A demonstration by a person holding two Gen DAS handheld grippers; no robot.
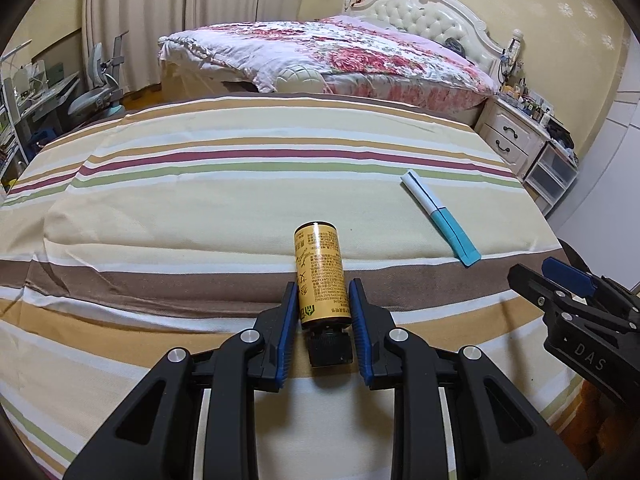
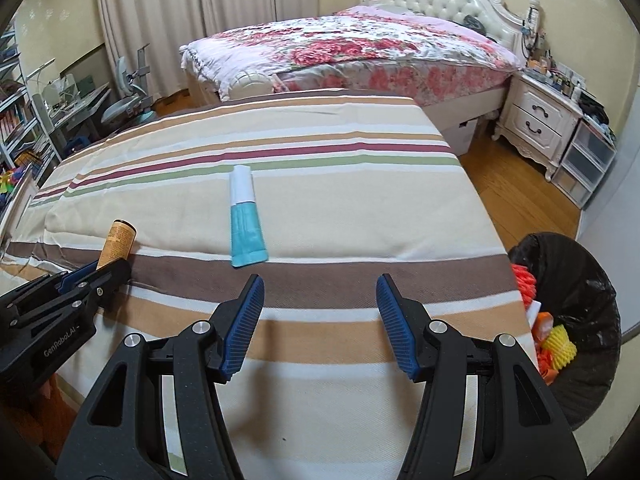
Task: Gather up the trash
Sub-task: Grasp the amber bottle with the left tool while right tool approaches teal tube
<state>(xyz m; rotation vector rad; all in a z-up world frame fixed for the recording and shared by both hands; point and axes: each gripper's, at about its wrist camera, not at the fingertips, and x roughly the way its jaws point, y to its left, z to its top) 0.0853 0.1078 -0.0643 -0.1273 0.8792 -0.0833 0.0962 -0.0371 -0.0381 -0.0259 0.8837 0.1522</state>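
The left gripper [image 1: 323, 312] is clamped narrow on the yellow bottle [image 1: 320, 276], black cap toward the camera, over the striped worktop [image 1: 200, 208]; the right gripper [image 2: 320, 312] stands about half open and empty, near the blue-and-white tube [image 2: 245, 220] lying flat ahead of it. The black-lined bin [image 2: 580, 320] beside the worktop's right edge already holds orange and yellow scraps; the bottle and the tube are apparently still to go in.

A striped cloth [image 2: 320, 216] in cream, tan, brown, maroon and green covers the flat surface. A blue-and-white tube [image 2: 245, 220] lies flat on it. Left of the tube in the right wrist view, a yellow bottle [image 1: 320, 276] lies on the cloth's brown stripe.
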